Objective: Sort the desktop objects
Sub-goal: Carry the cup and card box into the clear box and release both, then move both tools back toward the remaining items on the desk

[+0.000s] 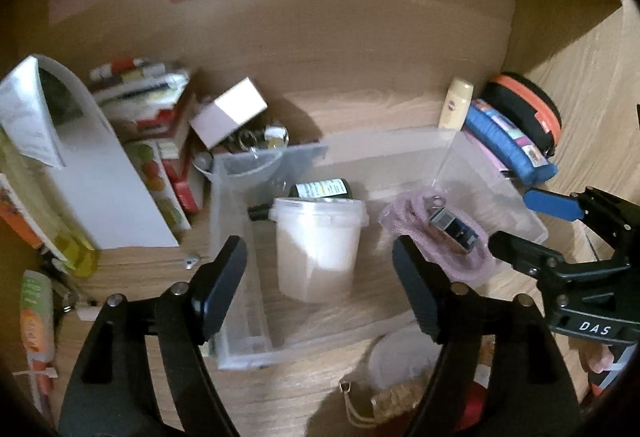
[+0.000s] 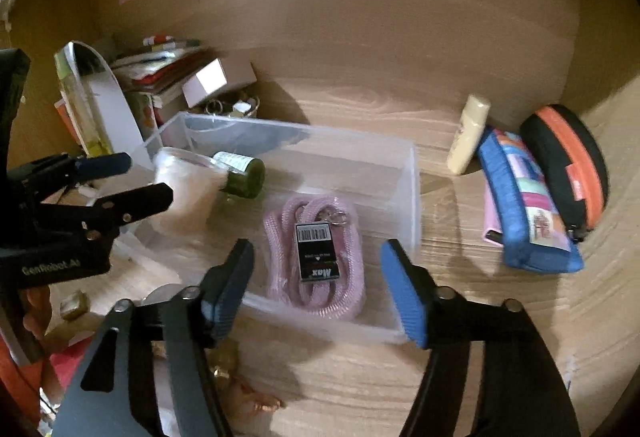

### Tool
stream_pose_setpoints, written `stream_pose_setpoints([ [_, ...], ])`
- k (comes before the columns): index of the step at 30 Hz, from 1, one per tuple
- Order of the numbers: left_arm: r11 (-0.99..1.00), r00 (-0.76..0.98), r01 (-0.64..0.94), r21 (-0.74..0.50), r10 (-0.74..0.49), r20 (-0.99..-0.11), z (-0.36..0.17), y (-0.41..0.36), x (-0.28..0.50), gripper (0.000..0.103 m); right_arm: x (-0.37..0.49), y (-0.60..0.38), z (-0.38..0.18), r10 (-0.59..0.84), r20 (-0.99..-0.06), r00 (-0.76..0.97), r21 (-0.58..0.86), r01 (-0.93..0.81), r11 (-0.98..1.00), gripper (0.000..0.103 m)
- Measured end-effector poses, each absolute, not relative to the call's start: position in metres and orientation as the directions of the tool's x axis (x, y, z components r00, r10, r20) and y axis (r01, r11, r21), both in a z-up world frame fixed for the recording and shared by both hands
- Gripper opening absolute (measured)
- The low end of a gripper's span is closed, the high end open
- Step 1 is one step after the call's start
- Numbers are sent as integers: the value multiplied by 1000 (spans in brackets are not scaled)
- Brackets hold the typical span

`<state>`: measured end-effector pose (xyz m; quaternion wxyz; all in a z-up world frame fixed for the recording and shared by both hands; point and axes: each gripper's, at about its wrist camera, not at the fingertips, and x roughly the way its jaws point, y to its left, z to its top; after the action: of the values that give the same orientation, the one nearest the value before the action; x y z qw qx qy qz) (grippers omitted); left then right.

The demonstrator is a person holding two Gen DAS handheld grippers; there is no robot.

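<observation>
A clear plastic bin (image 1: 452, 153) (image 2: 412, 173) stands on the wooden desk. Inside lie a white lidded tub (image 1: 316, 245) (image 2: 180, 189), a dark green bottle (image 1: 320, 189) (image 2: 244, 173) on its side, and a coiled pink cord with a black tag (image 1: 440, 233) (image 2: 316, 257). My left gripper (image 1: 320, 273) is open and empty, hovering over the tub; it also shows in the right wrist view (image 2: 132, 177). My right gripper (image 2: 316, 277) is open and empty above the pink cord; it shows at the right of the left wrist view (image 1: 516, 221).
Books, a white folder (image 1: 100, 177) and a small box (image 1: 228, 113) are piled at the left. A cream tube (image 2: 468, 133), a blue pencil case (image 2: 524, 205) and an orange-black pouch (image 2: 568, 165) lie at the right. Small items lie near the front edge.
</observation>
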<state>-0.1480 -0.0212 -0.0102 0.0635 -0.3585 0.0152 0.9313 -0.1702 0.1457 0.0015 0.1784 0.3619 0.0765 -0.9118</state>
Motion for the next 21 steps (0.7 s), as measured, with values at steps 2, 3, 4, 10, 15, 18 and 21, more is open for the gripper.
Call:
stream_pose_setpoints([
  [2,-991,-733,-136,-16,111,-671,-6,-22,-141,77,-161,151,7,-266,-676,-687,-13,372,-928,65],
  [3,-990,-730,-137,-19,114,-673,-4,-23,-138,80,-158,152,8,-267,-674,-688,-11,371,-929,65],
  [4,-990,-730,-138,-28,121,-672,-3,-24,-135,81,-155,155,10,-268,-673,-690,-8,368,-930,66],
  [10,-991,-747,-119,-57,127,-653,7,-38,-108,91,-131,169,12,-278,-660,-698,17,356,-934,68],
  [15,-996,-753,-67,-66,94,-652,14,-62,-83,91,-110,181,7,-274,-661,-699,12,355,-935,69],
  [18,-996,-741,-41,-81,85,-666,9,-76,-70,91,-98,188,-2,-268,-678,-685,7,359,-933,69],
  [21,-997,-717,-9,-73,58,-695,-3,-89,-56,91,-82,193,-18,-270,-703,-658,5,375,-927,69],
])
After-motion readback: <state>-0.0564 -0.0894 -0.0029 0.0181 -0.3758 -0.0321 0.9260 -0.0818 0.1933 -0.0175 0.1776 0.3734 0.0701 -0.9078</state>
